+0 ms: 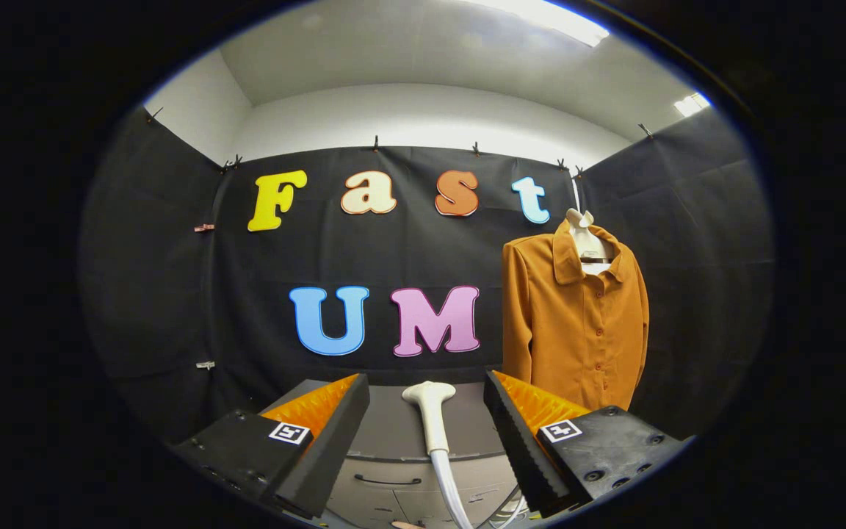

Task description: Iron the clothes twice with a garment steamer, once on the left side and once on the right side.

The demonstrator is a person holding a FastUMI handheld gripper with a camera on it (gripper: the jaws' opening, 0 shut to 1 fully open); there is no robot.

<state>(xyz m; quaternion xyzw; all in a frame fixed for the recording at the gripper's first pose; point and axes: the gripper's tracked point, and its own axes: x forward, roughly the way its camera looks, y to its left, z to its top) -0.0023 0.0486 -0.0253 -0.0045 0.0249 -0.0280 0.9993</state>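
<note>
Light comes from ceiling panels (540, 18) overhead, blown out to white glare. The white wall under them is bright; black cloth below stays dim, folds barely readable. Orange shirt (577, 323) evenly lit, sharp, soft shadow along its sleeve. Strong fisheye bend, worst far from the shirt. Gripper (427, 404) fingers spread apart, close, slightly soft.

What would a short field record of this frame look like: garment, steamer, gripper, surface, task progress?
garment: orange-brown buttoned shirt on a pale hanger, hanging against the black cloth wall, beyond the fingers and to their right
steamer: white garment steamer head with hose, lying on the grey cabinet top, between the fingers
gripper: gripper open, fingers either side of the steamer, not touching it
progress: steamer not yet picked up
</note>
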